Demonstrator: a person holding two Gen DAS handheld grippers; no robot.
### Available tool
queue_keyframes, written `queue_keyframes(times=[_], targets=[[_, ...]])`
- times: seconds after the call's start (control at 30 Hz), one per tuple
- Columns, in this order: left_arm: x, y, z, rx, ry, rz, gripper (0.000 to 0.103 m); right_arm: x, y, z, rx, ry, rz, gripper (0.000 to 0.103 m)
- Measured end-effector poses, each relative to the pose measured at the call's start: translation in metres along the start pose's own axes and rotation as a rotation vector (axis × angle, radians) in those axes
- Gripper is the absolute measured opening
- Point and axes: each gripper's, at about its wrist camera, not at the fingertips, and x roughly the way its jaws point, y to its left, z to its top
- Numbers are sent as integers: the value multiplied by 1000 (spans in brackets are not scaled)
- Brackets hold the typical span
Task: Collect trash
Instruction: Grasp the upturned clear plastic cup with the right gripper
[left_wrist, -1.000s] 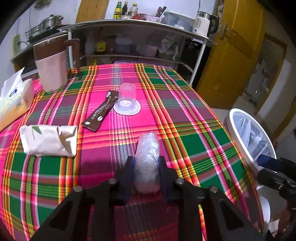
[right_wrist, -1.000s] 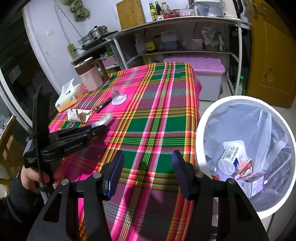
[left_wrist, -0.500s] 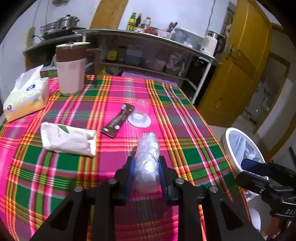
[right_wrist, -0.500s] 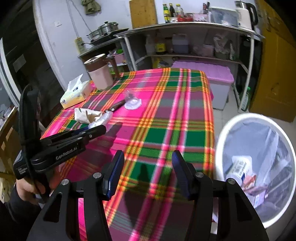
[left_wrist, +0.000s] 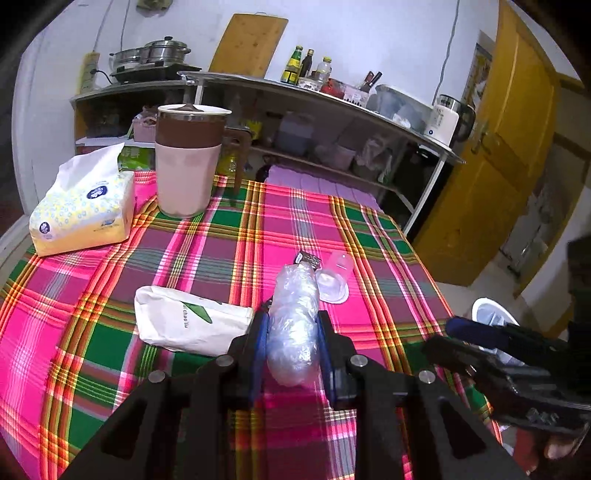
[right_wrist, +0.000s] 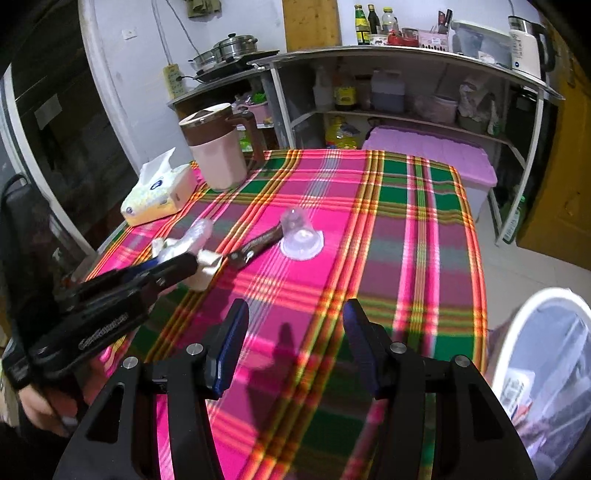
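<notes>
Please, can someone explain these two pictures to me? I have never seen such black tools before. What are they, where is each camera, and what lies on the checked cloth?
There is no robot here. A person holds one hand tool in each hand, and each tool ends in a two-finger claw. A small wide-angle camera sits on each tool and looks forward along its fingers, so the black arms at the bottom of each picture are the tool itself.

The left claw is shut on a crumpled clear plastic wrap. The right claw is open and empty.

On the plaid tablecloth lie a white paper packet, a brown sachet and an upturned clear plastic cup. Farther back stand a tissue pack and a pink jug. A white trash bin stands beside the table.
</notes>
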Motion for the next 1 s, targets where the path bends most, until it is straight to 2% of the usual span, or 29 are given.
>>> queue_keyframes(times=[0.27,0.83,0.9,1.0], targets=[[7,16,-3,-41,23,-21,26,40,-2,26,5,25,-16,53],[26,31,-8,-88,44,-52,26,100,-4,58,4,58,-21,51],[30,32,-8,-96,59,-60,26,106,-5,61,5,59,-21,48],[34,34,-8,-108,66,-78,26,114,-7,64,7,62,-29,35]])
